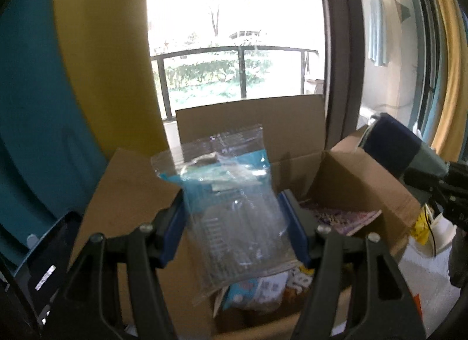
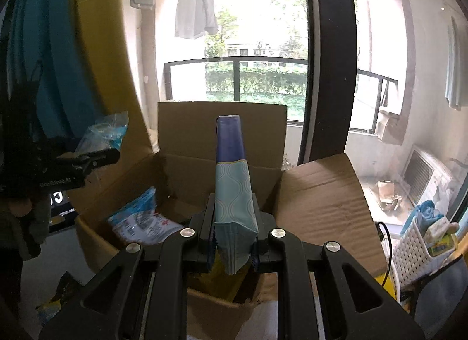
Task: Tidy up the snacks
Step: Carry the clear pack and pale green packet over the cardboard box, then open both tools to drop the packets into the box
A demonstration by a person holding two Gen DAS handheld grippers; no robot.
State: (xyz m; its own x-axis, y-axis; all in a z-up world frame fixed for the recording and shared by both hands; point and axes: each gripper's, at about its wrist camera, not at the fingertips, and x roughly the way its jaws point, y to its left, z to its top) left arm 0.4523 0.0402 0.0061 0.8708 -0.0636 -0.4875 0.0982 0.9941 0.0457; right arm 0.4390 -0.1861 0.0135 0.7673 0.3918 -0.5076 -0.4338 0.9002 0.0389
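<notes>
**Two snack packets held over an open carton**

Clamped between the fingers of the left gripper (image 1: 235,228) is a clear plastic packet (image 1: 231,208) with a blue band, held upright above the open cardboard box (image 1: 251,123). A blue and teal pouch (image 2: 232,193) is pinched by the right gripper (image 2: 232,247), standing upright over the same box, near its front edge. Inside the box, a white and blue snack bag (image 2: 143,223) is seen against the left wall, and a purple packet (image 1: 342,218) lies toward the right wall. All four flaps are folded outward. A white slatted basket (image 2: 415,252) is placed just beside the right flap.
</notes>
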